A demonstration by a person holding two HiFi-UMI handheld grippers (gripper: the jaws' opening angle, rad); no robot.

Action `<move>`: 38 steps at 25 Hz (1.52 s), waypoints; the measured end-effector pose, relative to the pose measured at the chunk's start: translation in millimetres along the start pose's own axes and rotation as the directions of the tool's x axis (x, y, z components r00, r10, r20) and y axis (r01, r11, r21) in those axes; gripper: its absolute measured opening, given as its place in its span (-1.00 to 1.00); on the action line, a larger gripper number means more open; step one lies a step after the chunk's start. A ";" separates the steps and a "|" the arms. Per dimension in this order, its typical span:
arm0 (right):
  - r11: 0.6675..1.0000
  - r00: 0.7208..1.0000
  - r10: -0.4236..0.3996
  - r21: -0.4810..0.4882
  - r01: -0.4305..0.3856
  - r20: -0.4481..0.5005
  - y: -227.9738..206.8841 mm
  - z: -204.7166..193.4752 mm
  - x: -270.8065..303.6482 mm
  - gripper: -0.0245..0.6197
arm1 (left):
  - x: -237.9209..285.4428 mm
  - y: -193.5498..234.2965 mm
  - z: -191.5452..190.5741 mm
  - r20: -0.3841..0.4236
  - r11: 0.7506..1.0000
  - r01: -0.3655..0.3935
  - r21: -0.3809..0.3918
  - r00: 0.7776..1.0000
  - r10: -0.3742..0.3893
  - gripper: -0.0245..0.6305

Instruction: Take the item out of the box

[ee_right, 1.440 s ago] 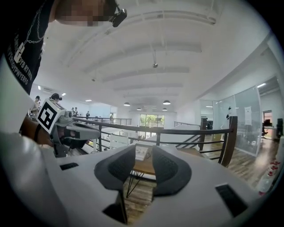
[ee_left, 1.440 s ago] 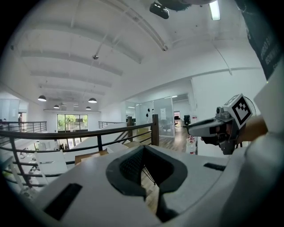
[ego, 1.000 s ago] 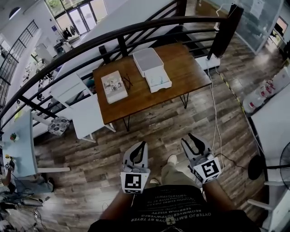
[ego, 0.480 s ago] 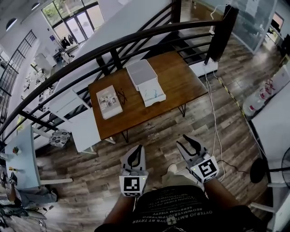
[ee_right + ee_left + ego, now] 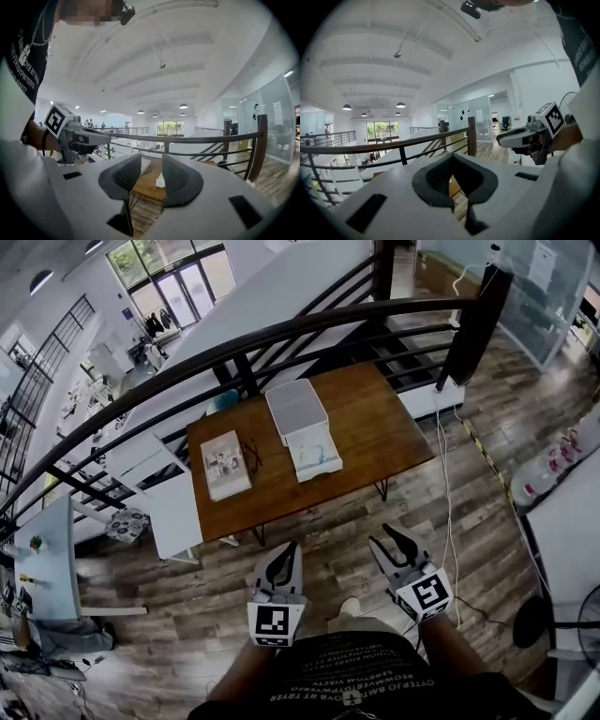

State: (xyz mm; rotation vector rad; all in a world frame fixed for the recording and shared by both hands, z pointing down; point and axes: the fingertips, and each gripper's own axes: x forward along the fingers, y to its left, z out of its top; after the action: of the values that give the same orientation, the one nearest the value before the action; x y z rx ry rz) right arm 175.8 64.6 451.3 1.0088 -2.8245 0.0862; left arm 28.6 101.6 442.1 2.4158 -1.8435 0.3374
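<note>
A white box [image 5: 298,409] stands on the brown wooden table [image 5: 375,432], with a second open white tray part [image 5: 315,455] against its near end. Whatever lies inside is too small to make out. Both grippers are held low near my body, well short of the table, over the wood floor. The left gripper [image 5: 290,548] [image 5: 452,161] has its pads meeting at the tips and holds nothing. The right gripper [image 5: 386,538] [image 5: 151,161] is open; its jaws have just been opening, with nothing between them. Through its gap I see the table [image 5: 146,186] and the box [image 5: 159,180].
A book [image 5: 226,464] and a pair of glasses [image 5: 251,457] lie on the table's left half. A black railing [image 5: 281,332] runs behind the table. White furniture [image 5: 173,507] stands to its left, a white cable [image 5: 444,474] trails over the floor at right, and a fan [image 5: 587,607] is far right.
The view has shifted as I walk toward the table, which now sits a little lower and nearer in the head view. Both grippers travel with me, side by side.
</note>
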 end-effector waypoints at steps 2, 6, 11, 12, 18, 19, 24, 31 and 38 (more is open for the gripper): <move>1.000 1.000 -0.001 0.004 0.001 -0.010 -9.4 -3.6 -1.5 -0.54 | 8.0 -5.6 -2.0 -0.012 1.000 0.007 -0.010 1.000 -0.007 -0.91; 1.000 1.000 0.006 0.020 -0.006 -0.018 -21.4 -10.1 -2.0 -0.54 | 19.3 -12.6 -4.4 -0.023 1.000 0.006 -0.015 1.000 -0.007 -0.91; 1.000 0.999 0.021 -0.008 -0.021 -0.031 -25.4 -15.4 -8.6 -0.53 | 17.8 -16.2 -6.8 -0.018 1.000 -0.010 -0.024 1.000 0.010 -0.91; 1.000 0.999 0.024 -0.003 -0.024 -0.028 -24.7 -13.9 -9.8 -0.53 | 15.6 -16.9 -7.2 -0.018 1.000 -0.012 -0.025 1.000 0.012 -0.91; 0.999 0.999 0.041 -0.012 -0.042 -0.030 -11.4 -12.8 -10.6 -0.53 | -1.0 -12.3 -10.6 -0.019 0.999 -0.030 -0.030 0.999 0.030 -0.91; 0.999 0.998 0.047 -0.007 -0.048 -0.034 -8.1 -13.8 -10.2 -0.52 | -3.0 -10.9 -9.7 -0.016 0.999 -0.034 -0.032 0.999 0.033 -0.91; 0.998 0.997 0.061 -0.002 -0.061 -0.036 -0.3 -13.1 -2.1 -0.52 | -2.8 -0.5 -3.4 0.003 0.999 -0.043 -0.027 0.999 0.043 -0.91; 0.999 0.998 0.049 -0.010 -0.049 -0.028 -9.8 -13.2 23.4 -0.52 | 14.0 20.8 -2.5 0.025 0.996 -0.077 0.053 0.997 0.076 -0.91; 0.998 0.997 0.064 -0.010 -0.064 -0.031 -20.3 -6.1 57.9 -0.51 | 42.5 47.8 1.5 0.026 0.993 -0.094 0.075 0.995 0.092 -0.91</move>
State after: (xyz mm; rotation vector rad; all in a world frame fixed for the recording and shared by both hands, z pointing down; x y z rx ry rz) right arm 145.1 13.3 466.3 0.9066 -2.8263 0.0914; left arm -6.5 48.4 447.0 2.3964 -1.9926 0.3971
